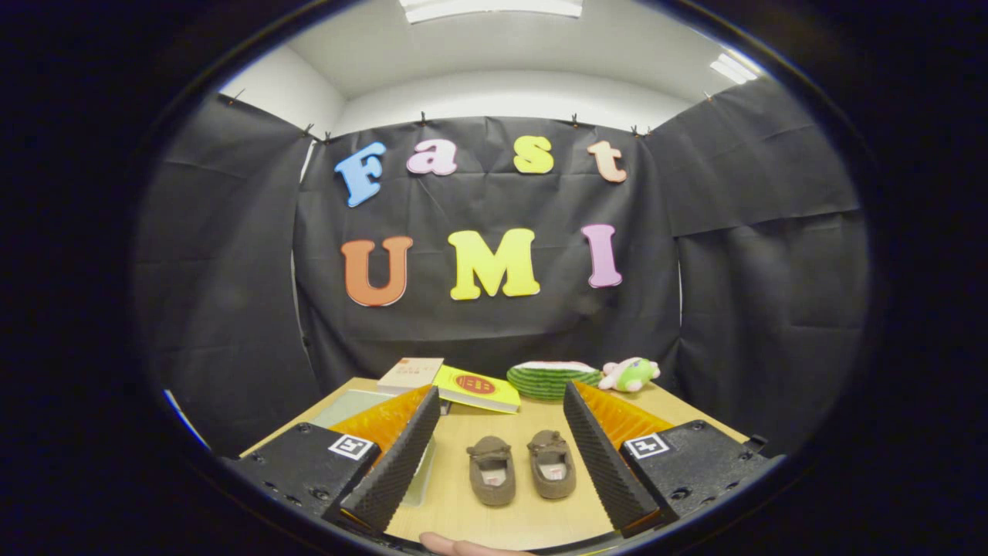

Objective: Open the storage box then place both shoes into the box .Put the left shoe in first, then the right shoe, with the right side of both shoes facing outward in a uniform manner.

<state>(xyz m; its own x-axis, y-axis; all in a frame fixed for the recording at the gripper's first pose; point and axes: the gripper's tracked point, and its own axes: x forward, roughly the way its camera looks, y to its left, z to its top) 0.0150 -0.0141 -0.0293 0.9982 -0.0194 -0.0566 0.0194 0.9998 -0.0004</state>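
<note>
Here, gripper [498, 455] spread wide, two brown shoes [522, 467] between its fingers, two books [448, 382] beyond.

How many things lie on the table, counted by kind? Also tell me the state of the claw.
Shoes: 2, brown, and, side by side on the table between the fingers
Books: 2, and
Clear box: 1
Green striped cushion: 1
Plush toy: 1
Total: 7
Claw: open, holding nothing.
</note>
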